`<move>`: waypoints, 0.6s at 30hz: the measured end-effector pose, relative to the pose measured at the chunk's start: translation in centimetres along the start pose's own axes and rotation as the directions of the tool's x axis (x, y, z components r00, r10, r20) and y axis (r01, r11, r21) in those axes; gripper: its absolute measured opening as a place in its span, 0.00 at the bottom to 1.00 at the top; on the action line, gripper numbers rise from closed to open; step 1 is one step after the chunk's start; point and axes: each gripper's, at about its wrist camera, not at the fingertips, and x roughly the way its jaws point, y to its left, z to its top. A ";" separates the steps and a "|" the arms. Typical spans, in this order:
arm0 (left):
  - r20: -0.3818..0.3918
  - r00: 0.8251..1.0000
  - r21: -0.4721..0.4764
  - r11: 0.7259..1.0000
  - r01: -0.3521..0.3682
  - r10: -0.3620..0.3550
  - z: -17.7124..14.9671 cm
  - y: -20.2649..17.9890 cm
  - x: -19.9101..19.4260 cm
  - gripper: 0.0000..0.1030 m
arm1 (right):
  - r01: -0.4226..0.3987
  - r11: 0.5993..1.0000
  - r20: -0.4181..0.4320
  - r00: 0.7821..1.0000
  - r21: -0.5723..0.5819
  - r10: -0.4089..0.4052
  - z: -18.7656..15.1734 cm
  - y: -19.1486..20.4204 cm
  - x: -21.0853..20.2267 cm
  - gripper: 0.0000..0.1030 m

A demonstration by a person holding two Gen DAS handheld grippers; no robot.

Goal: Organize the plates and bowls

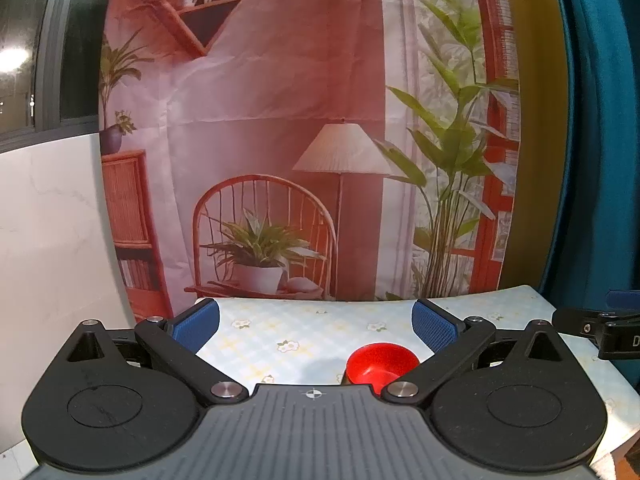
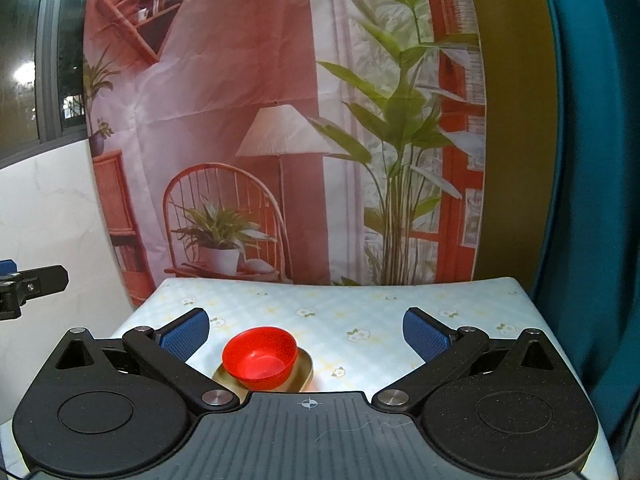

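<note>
Sitting on a small gold plate (image 2: 306,372) near the front left part of the table (image 2: 360,300): a red bowl (image 2: 260,354), upright, rim slightly tipped toward the camera. Covering the table, a pale blue checked cloth with little white flowers. Only a sliver of the plate peeking out from under the bowl on the right wrist view, so not really possible to say much about its shape.

Hovering above the near edge of the table with blue pads spread wide, nothing between them: the right gripper (image 2: 306,330). Bowl and plate lying low between its fingers, closer to the left pad (image 2: 184,334), not touching it.

Same story for the left gripper (image 1: 316,324), fingers gaping wide and holding nothing. Showing up low and right in that view, just beside the right-hand linkage: the same bowl (image 1: 382,362), partly hidden behind the gripper body. Plate not really visible from there.

Hanging behind the table, a printed backdrop (image 1: 280,120) with a chair, a lamp and potted plants. Poking in at each view's edge, part of the other gripper.
</note>
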 end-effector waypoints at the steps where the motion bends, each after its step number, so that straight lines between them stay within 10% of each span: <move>1: 0.001 1.000 0.002 1.000 0.001 -0.001 0.0 -0.1 -0.1 1.00 | -0.001 1.000 0.001 1.000 0.000 0.001 0.0 0.0 -0.1 1.00; 18: -0.009 1.000 -0.002 1.000 0.014 -0.014 -0.1 0.4 -0.1 1.00 | 0.008 1.000 0.020 1.000 -0.001 -0.008 0.1 0.2 -0.5 1.00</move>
